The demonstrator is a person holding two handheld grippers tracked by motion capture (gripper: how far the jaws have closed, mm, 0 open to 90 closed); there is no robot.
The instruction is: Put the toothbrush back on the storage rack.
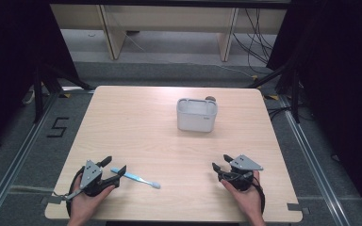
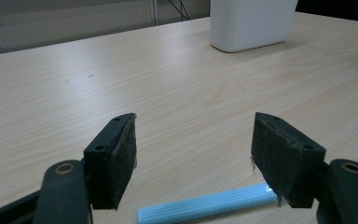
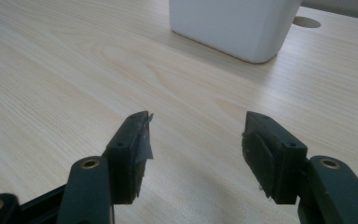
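A light blue toothbrush [image 1: 136, 178] lies flat on the wooden table near the front left, its head pointing right. My left gripper [image 1: 113, 167] stands open right at the handle end; in the left gripper view the ribbed handle [image 2: 209, 205] lies on the table under the wide jaws, its far end passing beneath the right jaw, not pinched. My right gripper [image 1: 221, 163] rests open near the front right with nothing between its pads [image 3: 137, 149]. A white rectangular container [image 1: 197, 114] stands upright at the table's middle back.
The wooden table [image 1: 136, 132] spreads bare between the grippers and the container. A round hole [image 3: 306, 22] in the tabletop sits just behind the container. Dark floor, tripod legs and cables surround the table.
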